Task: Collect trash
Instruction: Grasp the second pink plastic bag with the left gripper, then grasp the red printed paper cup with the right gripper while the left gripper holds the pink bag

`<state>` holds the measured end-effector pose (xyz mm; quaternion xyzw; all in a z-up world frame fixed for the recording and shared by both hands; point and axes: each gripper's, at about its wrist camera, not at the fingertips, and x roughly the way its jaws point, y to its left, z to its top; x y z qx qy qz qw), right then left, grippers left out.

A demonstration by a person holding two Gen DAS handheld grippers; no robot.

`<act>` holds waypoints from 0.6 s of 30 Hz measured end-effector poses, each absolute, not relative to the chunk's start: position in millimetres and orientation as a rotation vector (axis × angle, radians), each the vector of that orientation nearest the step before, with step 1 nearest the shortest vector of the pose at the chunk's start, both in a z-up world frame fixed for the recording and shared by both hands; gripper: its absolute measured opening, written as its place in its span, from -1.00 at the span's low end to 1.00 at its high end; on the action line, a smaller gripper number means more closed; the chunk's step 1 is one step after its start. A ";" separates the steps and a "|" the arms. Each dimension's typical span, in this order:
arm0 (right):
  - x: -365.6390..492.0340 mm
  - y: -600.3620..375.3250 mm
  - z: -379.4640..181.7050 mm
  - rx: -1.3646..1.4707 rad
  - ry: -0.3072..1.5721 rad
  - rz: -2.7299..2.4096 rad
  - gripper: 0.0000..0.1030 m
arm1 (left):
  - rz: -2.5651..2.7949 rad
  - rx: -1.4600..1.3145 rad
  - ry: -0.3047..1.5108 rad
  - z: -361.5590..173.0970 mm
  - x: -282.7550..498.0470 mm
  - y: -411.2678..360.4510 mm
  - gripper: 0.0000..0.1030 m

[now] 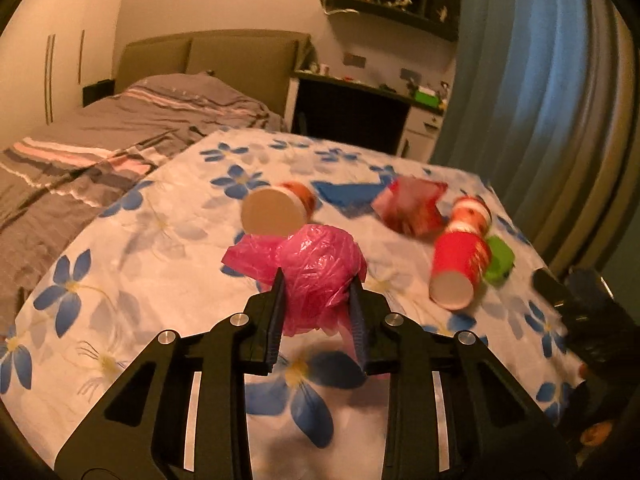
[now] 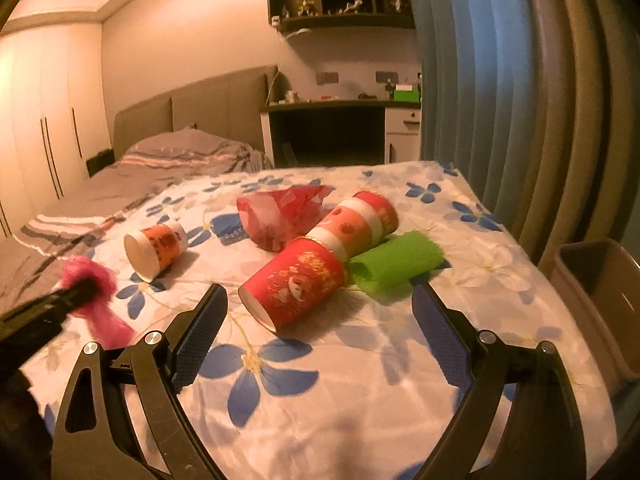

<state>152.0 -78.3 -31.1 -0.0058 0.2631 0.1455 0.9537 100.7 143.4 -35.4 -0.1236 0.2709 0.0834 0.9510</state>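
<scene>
Your left gripper [image 1: 318,292] pinches the pink plastic bag [image 1: 308,264]; your right gripper [image 2: 318,304] is spread wide before the red cup [image 2: 294,286].

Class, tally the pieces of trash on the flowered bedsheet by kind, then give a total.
Paper cups lying on their sides: 3
Crumpled pink plastic bag: 1
Crumpled red wrapper: 1
Green fuzzy roll: 1
Total: 6

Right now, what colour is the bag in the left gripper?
Pink plastic bag; clearest in the left wrist view.
</scene>
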 end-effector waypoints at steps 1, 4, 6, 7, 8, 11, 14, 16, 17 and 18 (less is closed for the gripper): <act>156.3 -73.6 -34.1 -0.017 0.542 0.289 0.75 | 0.173 -0.265 0.544 -34.3 100.5 146.7 -0.45; 173.7 -59.1 -43.5 -0.012 0.582 0.272 0.75 | 0.174 -0.280 0.536 -33.5 100.2 152.8 -0.45; 185.9 -49.7 -47.7 -0.014 0.600 0.240 0.75 | 0.177 -0.287 0.533 -33.8 100.3 157.2 -0.45; 189.8 -47.6 -48.5 -0.010 0.605 0.234 0.75 | 0.174 -0.292 0.532 -34.1 99.9 159.4 -0.45; 194.8 -44.9 -49.7 -0.007 0.614 0.220 0.75 | 0.173 -0.295 0.531 -34.8 100.1 160.7 -0.45; 212.7 -39.3 -55.8 0.025 0.668 0.191 0.75 | 0.161 -0.309 0.528 -35.2 100.2 165.5 -0.45; 223.5 -35.0 -60.8 0.039 0.699 0.168 0.75 | 0.151 -0.313 0.525 -35.3 99.6 167.2 -0.45; 231.1 -34.2 -65.8 0.049 0.728 0.156 0.75 | 0.143 -0.315 0.523 -35.9 99.1 167.8 -0.45; 234.3 -34.6 -68.6 0.056 0.742 0.152 0.75 | 0.139 -0.319 0.522 -36.3 98.6 168.4 -0.45; 236.4 -35.3 -70.7 0.061 0.753 0.147 0.75 | 0.136 -0.322 0.522 -36.9 98.1 168.8 -0.45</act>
